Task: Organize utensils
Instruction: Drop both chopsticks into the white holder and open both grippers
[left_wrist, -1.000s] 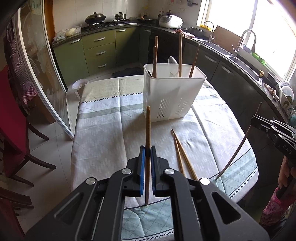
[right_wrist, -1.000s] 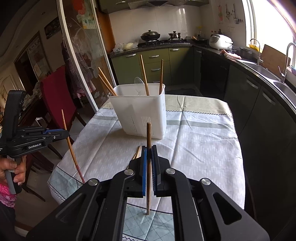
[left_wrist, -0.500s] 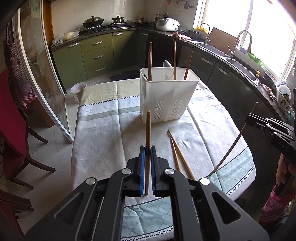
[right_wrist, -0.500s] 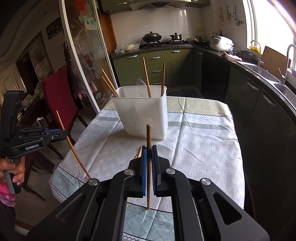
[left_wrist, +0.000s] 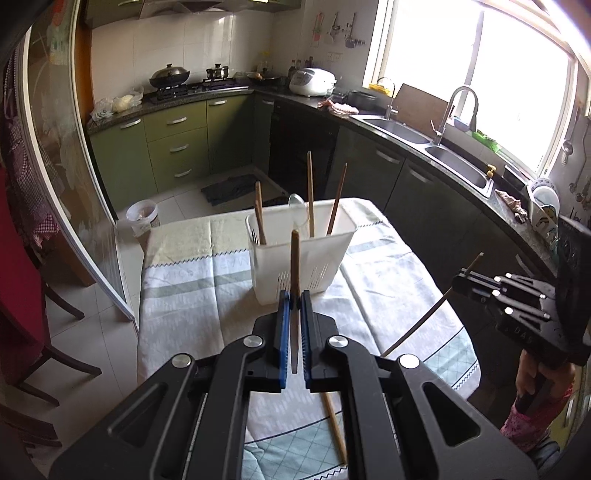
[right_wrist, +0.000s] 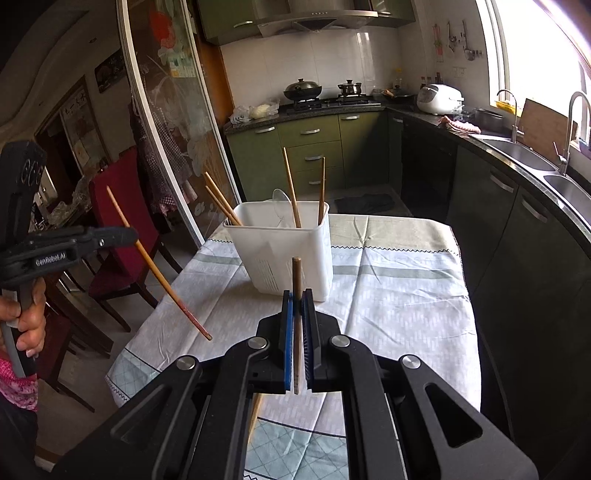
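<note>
My left gripper (left_wrist: 294, 299) is shut on a wooden chopstick (left_wrist: 294, 258) held upright above the table. My right gripper (right_wrist: 297, 297) is shut on another chopstick (right_wrist: 296, 280), also upright. The white plastic utensil basket (left_wrist: 301, 258) stands on the table ahead of both; it also shows in the right wrist view (right_wrist: 280, 254). It holds several chopsticks and a clear spoon (left_wrist: 297, 206). A loose chopstick (left_wrist: 334, 424) lies on the cloth below my left gripper, partly hidden. The right gripper shows at the right of the left view (left_wrist: 460, 284), the left gripper at the left of the right view (right_wrist: 129, 232).
The table has a white and green cloth (left_wrist: 192, 280). A red chair (right_wrist: 118, 221) stands left of it. Green cabinets, a stove (right_wrist: 325, 99) and a sink counter (left_wrist: 424, 140) line the back and right. A sliding glass door (left_wrist: 55, 184) is on the left.
Both grippers have risen and tilted up with their chopsticks, so the views show more kitchen and less table. The loose chopsticks on the cloth have dropped below the left gripper.
</note>
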